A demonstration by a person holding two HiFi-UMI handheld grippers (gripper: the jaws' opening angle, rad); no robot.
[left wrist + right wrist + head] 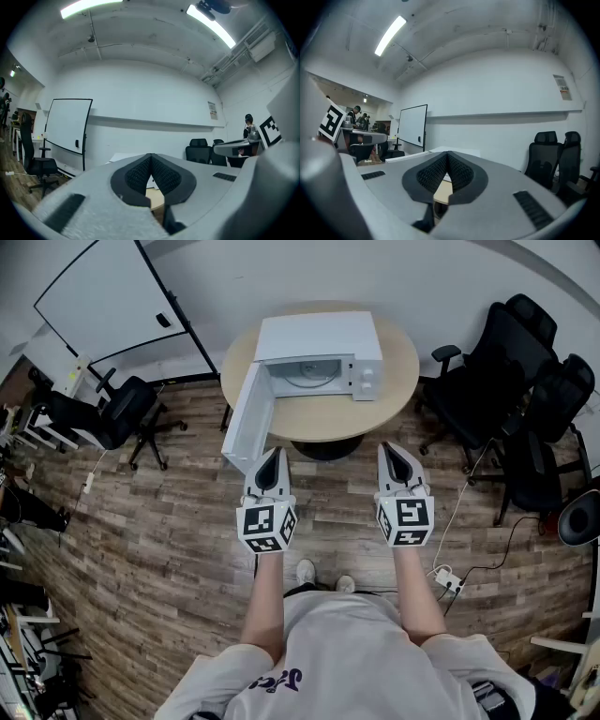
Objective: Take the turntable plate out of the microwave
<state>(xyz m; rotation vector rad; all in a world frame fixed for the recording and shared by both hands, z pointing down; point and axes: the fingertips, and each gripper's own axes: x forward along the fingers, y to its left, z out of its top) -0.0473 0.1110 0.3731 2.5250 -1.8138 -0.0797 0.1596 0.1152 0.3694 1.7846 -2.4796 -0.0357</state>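
Microwave [319, 352] on round counter [330, 418], door [246, 418] open, plate [307, 378] inside; chairs [487, 381] nearby. Left tool [273, 456] & right tool [388, 450] fully closed, empty, short of counter.

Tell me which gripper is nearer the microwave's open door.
Left. The left gripper hangs just beside the near edge of the open door. The right gripper is farther off to the door's right, in front of the table.

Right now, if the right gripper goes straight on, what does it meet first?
Likely the microwave, at its knob panel, on the table; open air until then. If low, the right gripper meets the table edge first.
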